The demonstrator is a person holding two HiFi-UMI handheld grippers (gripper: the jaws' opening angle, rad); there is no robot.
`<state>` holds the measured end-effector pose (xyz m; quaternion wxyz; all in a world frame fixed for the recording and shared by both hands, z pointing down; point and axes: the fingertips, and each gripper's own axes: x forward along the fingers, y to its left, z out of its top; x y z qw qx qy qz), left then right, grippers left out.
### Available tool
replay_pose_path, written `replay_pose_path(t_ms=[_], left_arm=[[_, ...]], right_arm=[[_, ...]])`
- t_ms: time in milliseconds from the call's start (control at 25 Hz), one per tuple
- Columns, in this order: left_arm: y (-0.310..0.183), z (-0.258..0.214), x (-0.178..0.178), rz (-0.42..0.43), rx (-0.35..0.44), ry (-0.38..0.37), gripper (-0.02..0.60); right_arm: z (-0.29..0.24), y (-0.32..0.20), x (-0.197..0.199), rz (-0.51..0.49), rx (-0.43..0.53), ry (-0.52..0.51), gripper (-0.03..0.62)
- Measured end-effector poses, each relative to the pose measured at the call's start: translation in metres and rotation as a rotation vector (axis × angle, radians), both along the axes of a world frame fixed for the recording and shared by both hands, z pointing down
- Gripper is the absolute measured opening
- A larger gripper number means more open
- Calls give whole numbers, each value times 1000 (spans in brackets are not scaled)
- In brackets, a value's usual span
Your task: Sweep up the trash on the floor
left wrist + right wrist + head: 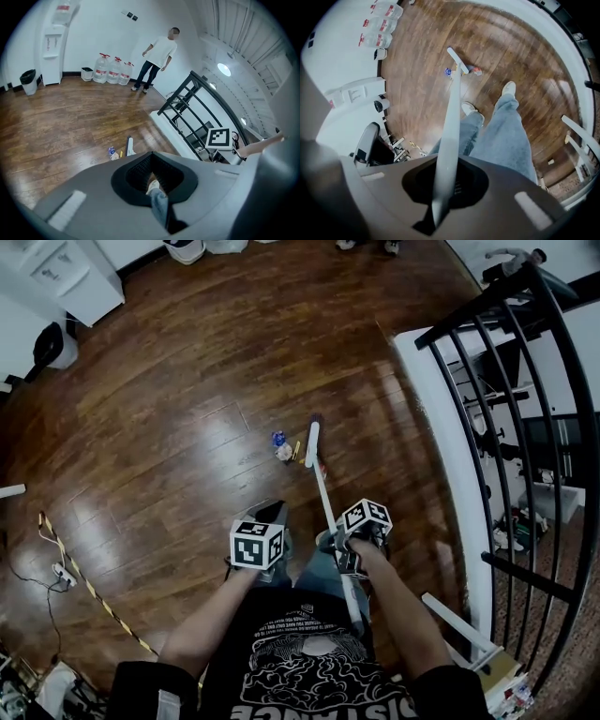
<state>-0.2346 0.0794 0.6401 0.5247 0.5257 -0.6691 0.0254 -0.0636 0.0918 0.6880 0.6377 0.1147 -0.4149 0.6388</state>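
- The wooden floor (159, 399) carries everything. It runs from the white wall at its far edge to the white ledge under the black railing (525, 418) along its right edge.
- The broom (324, 491) slants away from me. Its handle rises toward my right side and its head (312, 439) sits on the boards out in the middle of the floor, nearer the railing edge than the far wall. I judge the long reach is so I can sweep while standing upright.
- The right hand-held gripper (442, 186) is clenched on the broom handle, which runs straight through the hollow of its jaws. It grips high on the shaft, probably for leverage.
- The left hand-held gripper (153, 180) carries nothing. Its jaws are drawn together with only a thin slit between them, and my jeans and shoe show through that slit. It points forward over the floor beside the right one, well off the handle, so I take it as idle.
- The trash (281, 446), the task's thing, is a blue-and-white scrap and a yellow sliver. It lies just beside the left side of the broom head, ahead of my feet. I judge the sweep is about to begin, or is in its first stroke.
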Motion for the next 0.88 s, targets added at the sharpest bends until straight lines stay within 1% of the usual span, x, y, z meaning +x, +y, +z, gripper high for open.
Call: replay_pose_path(t_ms=[120,240,360,440,560,640,760,880], left_arm=[[7,0,3,-4,0,7,5],[7,1,4,3,4,12,5],[2,-1,10,17,14,21,5],[-4,-4,17,29,25,25,5],[-13,-9,25,42,40,25,5],[-16,-11,27,40,42,26,5],[-15,-11,25,31,41,23,5],[-5,-8,21,23,25,14,5]], right_arm=[[-4,-2,2,-21,40,-9,2],[-15,-17,17,-33,96,-15,0],[-28,-34,51,-79,143,31,0],[-34,-40,77,-102,152,81,0],[-36,-36,105,-98,131,157,0],[-30,-27,111,-50,102,190,0],[-19,-11,103,22,52,199,0],[-10,7,86,23,17,162,0]])
